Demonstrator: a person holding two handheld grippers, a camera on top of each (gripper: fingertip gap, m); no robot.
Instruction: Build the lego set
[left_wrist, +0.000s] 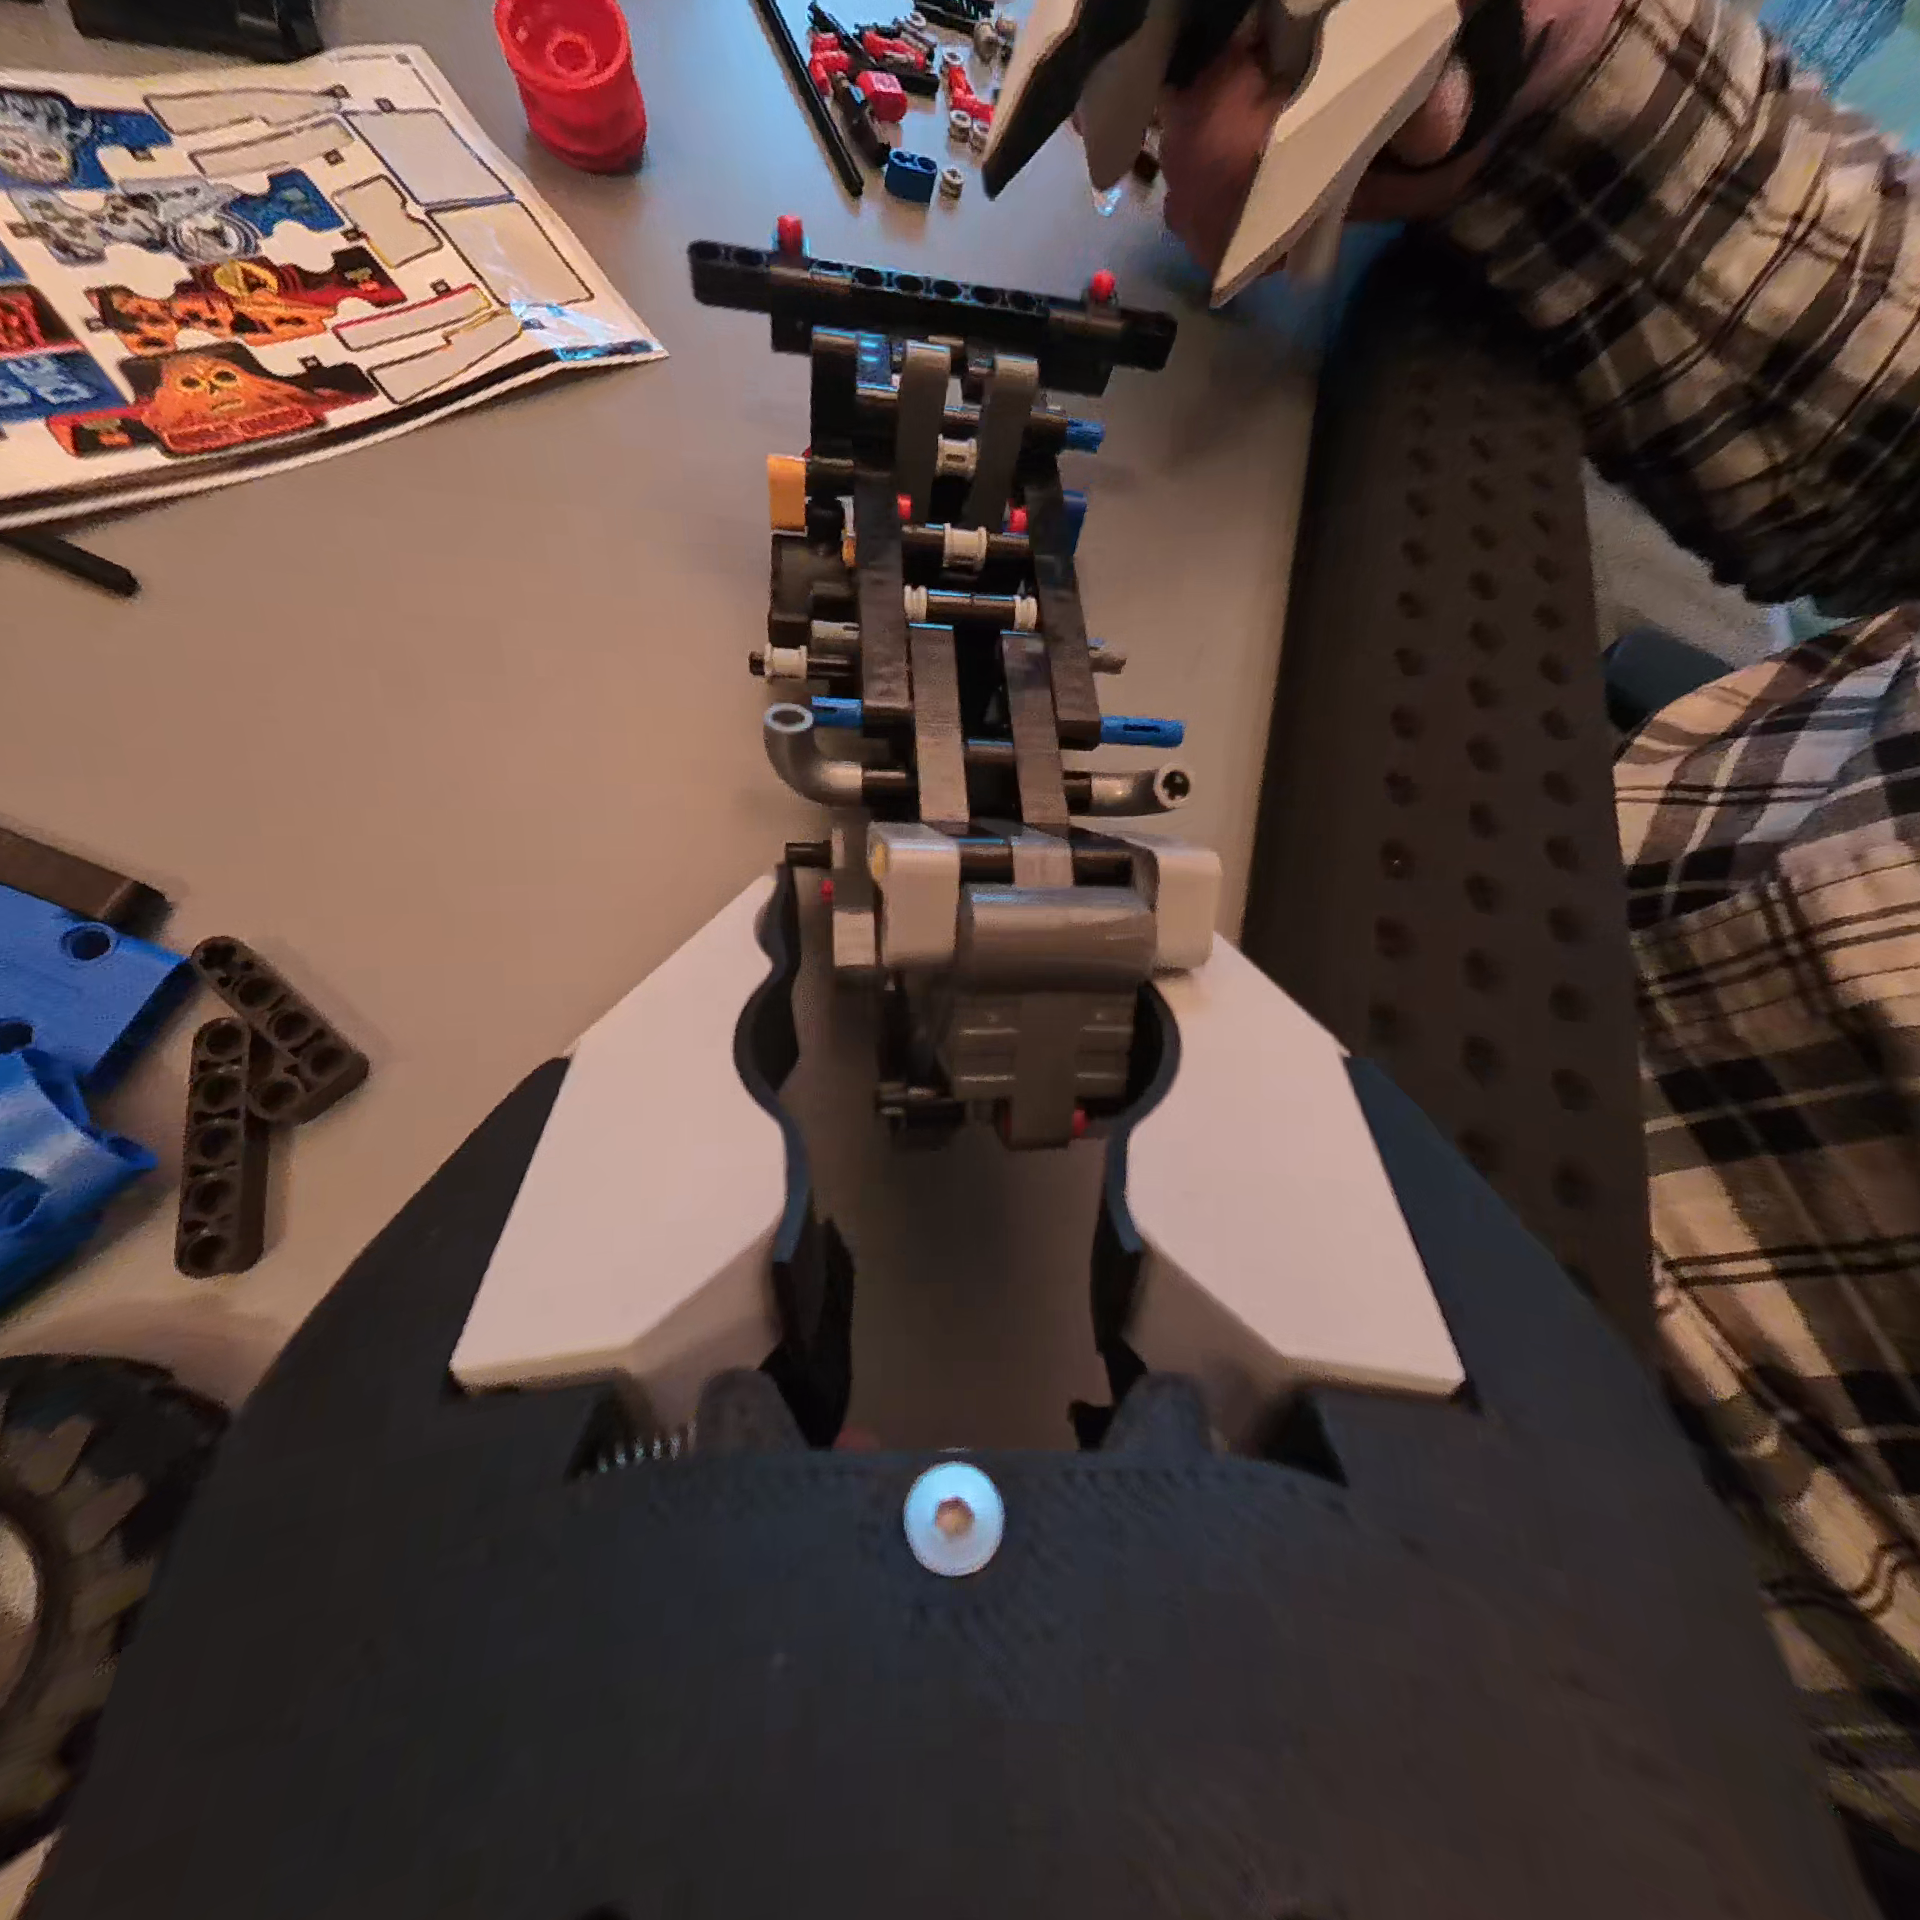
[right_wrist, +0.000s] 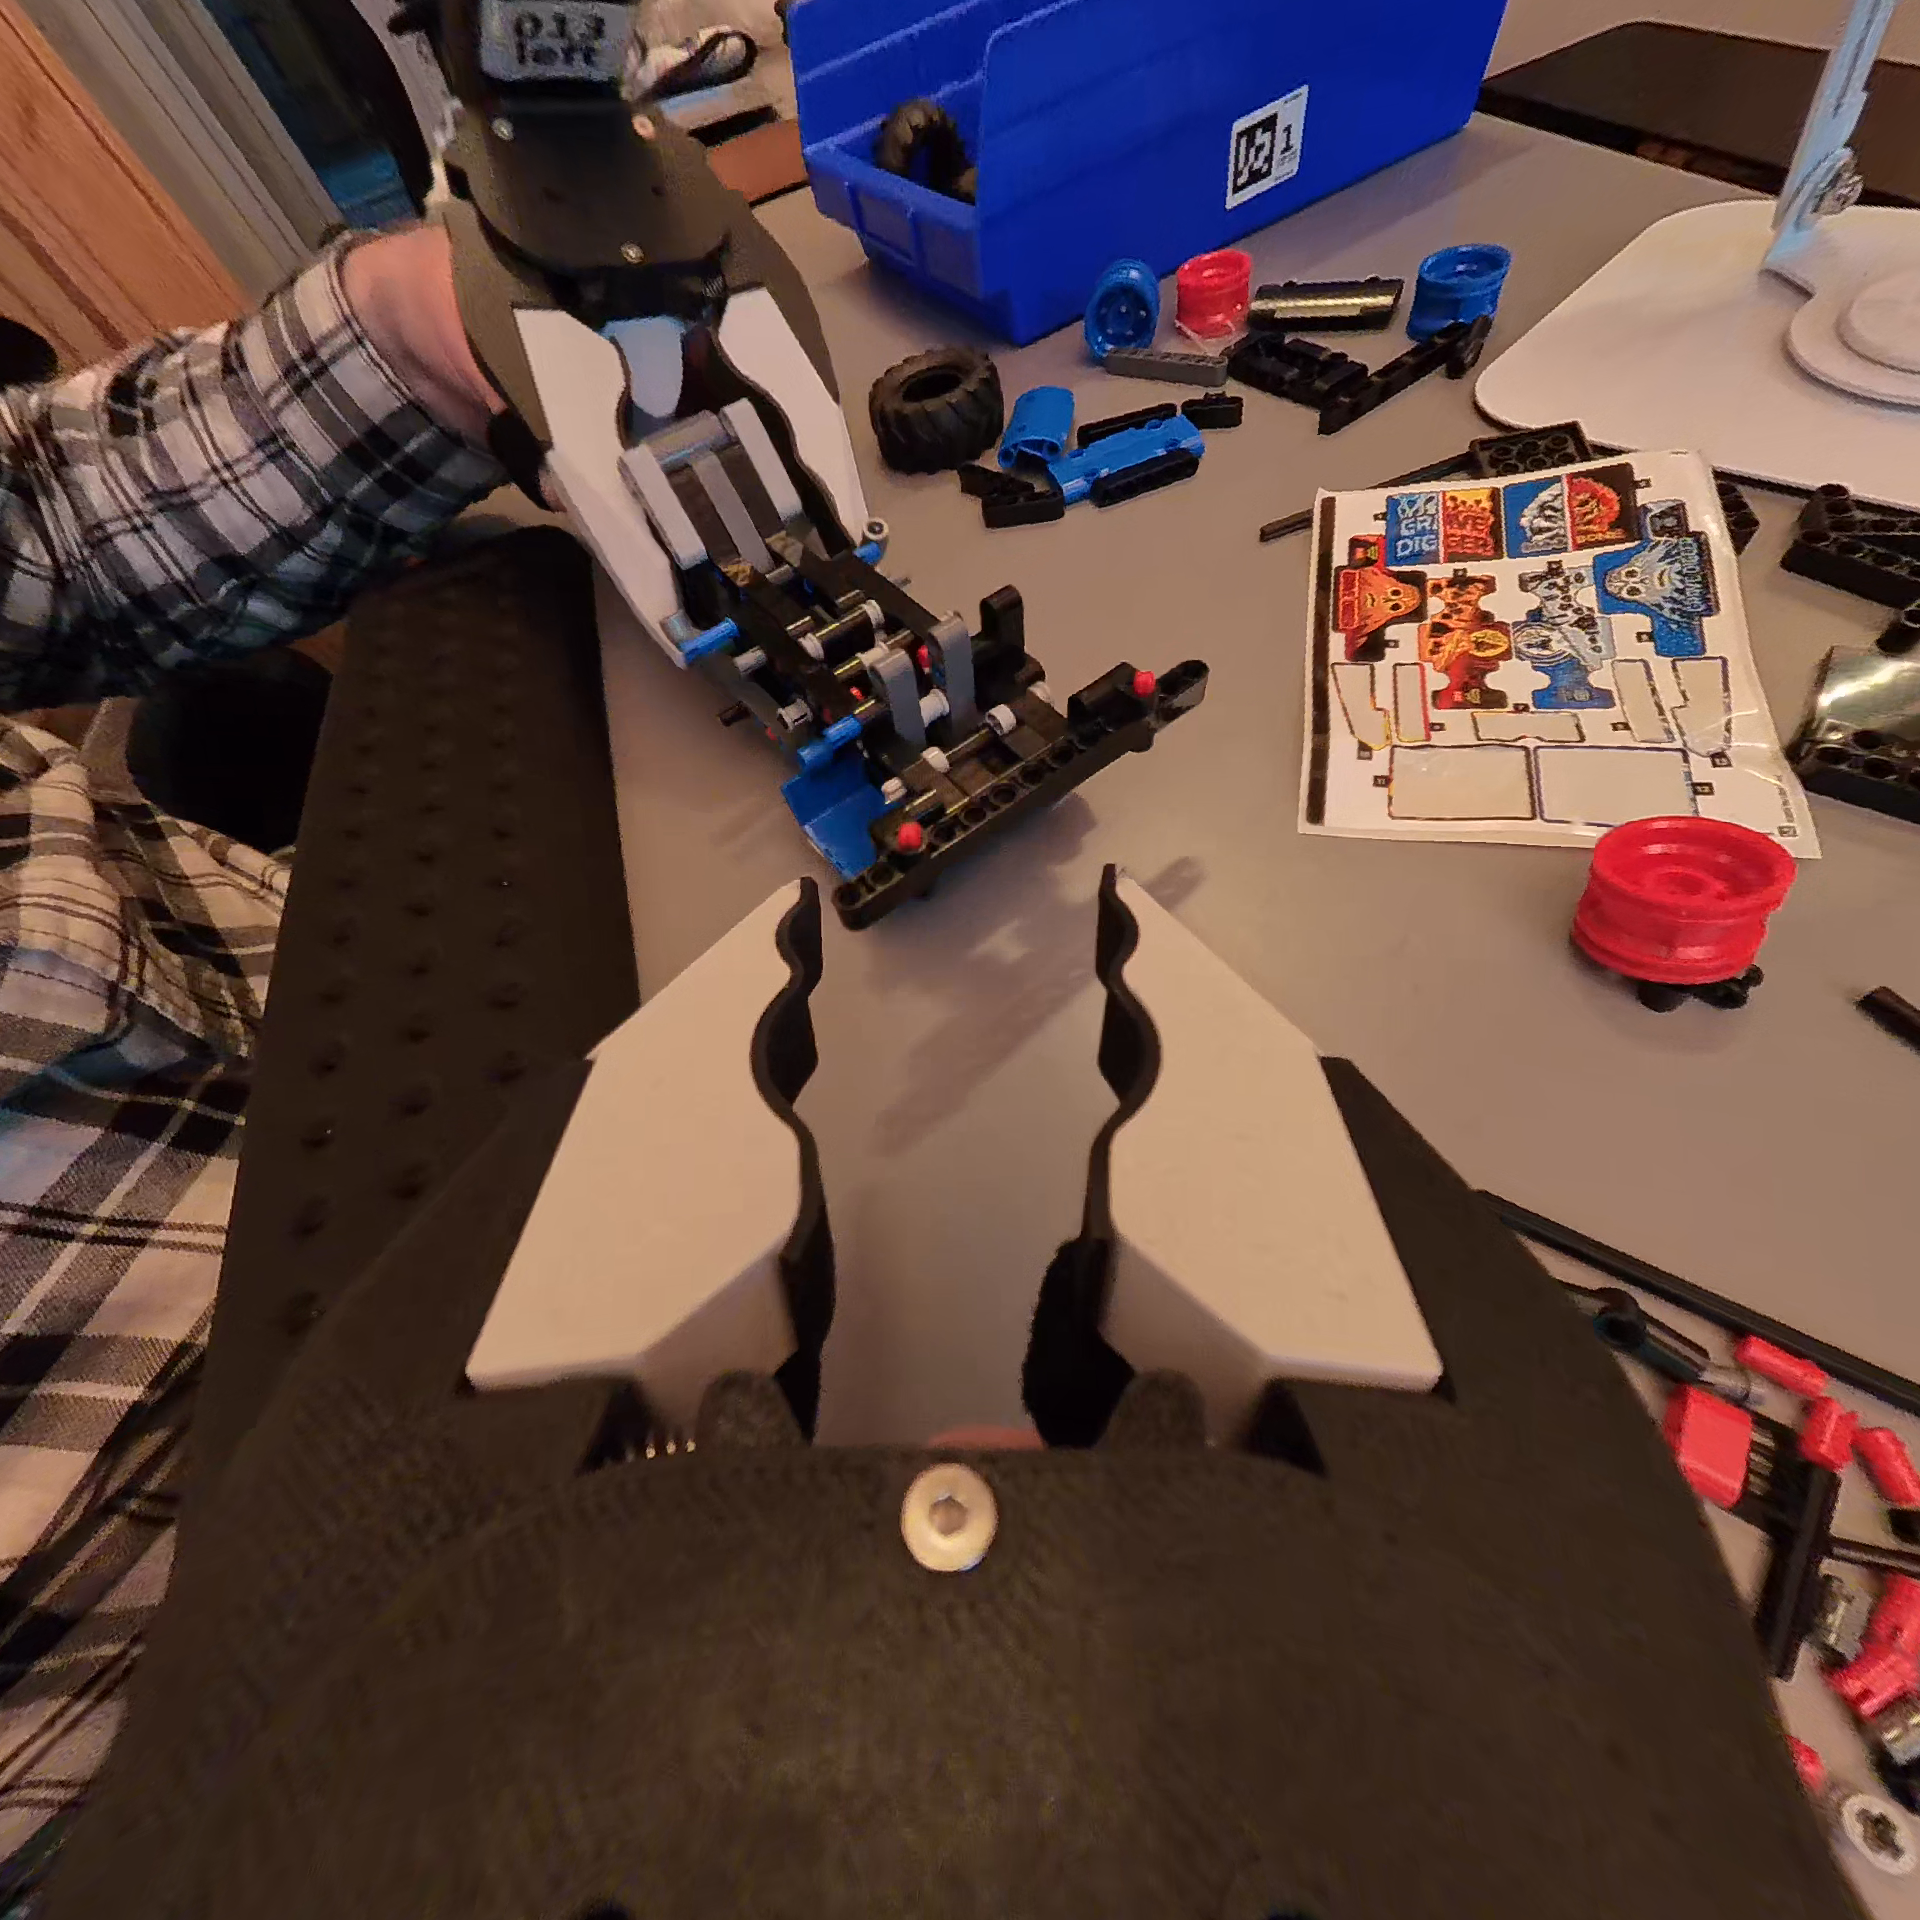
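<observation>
Left claw (left_wrist: 977, 997) is clamped on the grey rear end of the half-built chassis (left_wrist: 940, 582), w/ the far black beam resting on the counter (left_wrist: 468, 748). Right claw (right_wrist: 956, 914) is held open and empty, just short of that beam. If it's nudged, the chassis prob gets twisted in the grip or pins get popped.

Claws: two, the left claw (right_wrist: 769, 566) closed around one end of the chassis and the right claw (right_wrist: 961, 925) with its jaws apart and nothing between them
Partly built chassis (right_wrist: 914, 717): one
Red wheel hubs: two, one (right_wrist: 1683, 899) near the sticker sheet, one (right_wrist: 1214, 293) by the bin
Blue wheel hubs: two, (right_wrist: 1122, 303) and (right_wrist: 1463, 278)
Loose black tyres on the desk: one (right_wrist: 935, 405)
Sticker sheets (right_wrist: 1527, 644): one
Blue bins (right_wrist: 1122, 135): one
</observation>
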